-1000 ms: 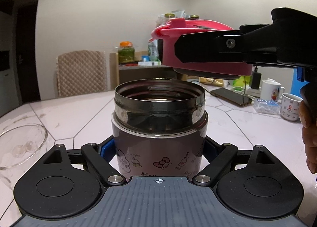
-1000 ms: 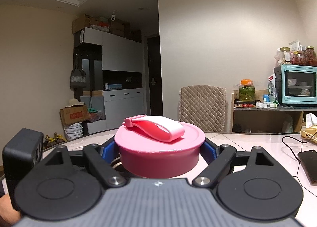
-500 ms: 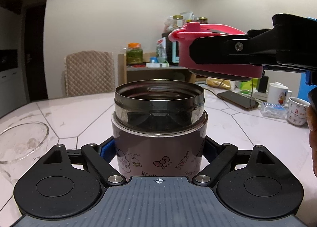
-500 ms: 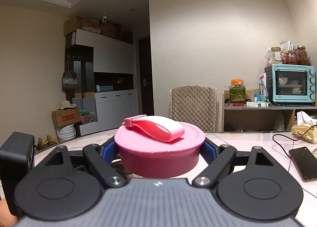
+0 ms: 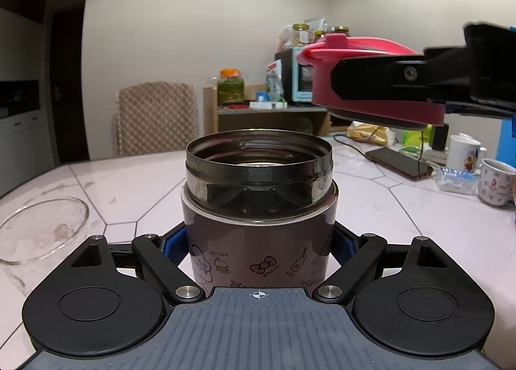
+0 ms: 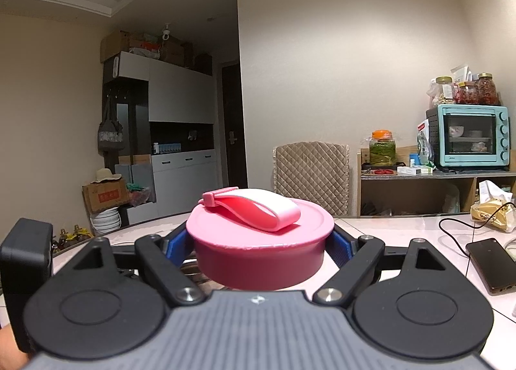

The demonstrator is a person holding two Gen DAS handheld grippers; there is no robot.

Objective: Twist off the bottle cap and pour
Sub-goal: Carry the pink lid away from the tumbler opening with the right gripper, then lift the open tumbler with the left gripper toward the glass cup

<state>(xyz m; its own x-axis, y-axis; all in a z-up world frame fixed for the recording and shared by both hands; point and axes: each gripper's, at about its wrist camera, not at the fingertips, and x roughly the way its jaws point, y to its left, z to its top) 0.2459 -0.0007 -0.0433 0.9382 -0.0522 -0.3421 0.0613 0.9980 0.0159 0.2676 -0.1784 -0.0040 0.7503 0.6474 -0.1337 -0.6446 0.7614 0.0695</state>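
While the left gripper (image 5: 259,241) clamps the brown cartoon-printed steel food jar (image 5: 259,208) upright over the white marble-tiled table (image 5: 371,205), its threaded mouth stands open. Closed on the round pink plastic lid (image 6: 261,247) with its strap handle, the right gripper (image 6: 259,249) holds it lifted clear, up to the jar's right. An empty-looking clear glass bowl (image 5: 42,228) sits left.

Brown steel bottle (image 5: 259,208) stands upright, mouth open. Pink cap (image 6: 260,242), strap folded flat, sits level above-right, detached.
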